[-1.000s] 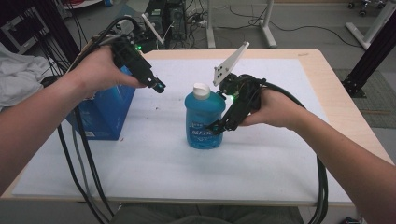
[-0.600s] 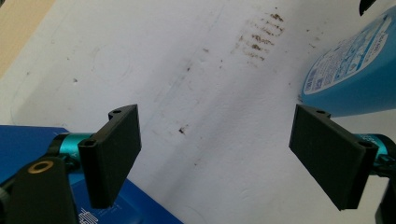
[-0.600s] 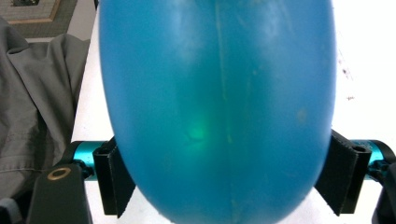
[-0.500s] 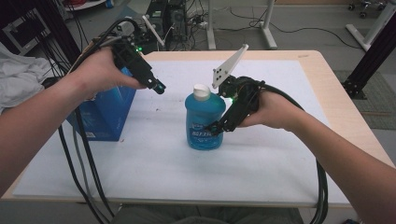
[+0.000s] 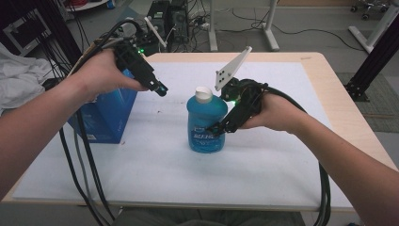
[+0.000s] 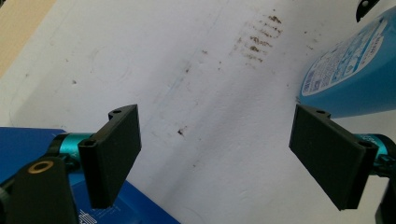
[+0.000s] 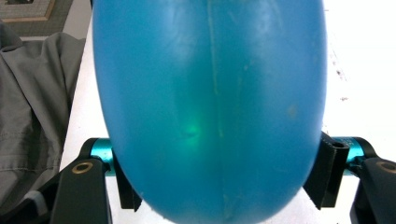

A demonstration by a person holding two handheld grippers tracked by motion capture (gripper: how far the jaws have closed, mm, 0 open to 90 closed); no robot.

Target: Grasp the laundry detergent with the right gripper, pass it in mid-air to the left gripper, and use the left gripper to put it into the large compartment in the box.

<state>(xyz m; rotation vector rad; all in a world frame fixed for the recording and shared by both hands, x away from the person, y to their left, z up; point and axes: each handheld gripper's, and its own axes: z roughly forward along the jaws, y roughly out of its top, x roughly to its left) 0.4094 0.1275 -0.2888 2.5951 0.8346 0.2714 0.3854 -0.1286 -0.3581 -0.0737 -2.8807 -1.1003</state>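
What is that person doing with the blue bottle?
A person sits at a white-topped table with a gripper in each hand. The right gripper has just been closing its jaws around the lower part of the blue bottle, which stands upright with its white cap on. The left gripper hangs open in the air above a blue box, holding nothing.
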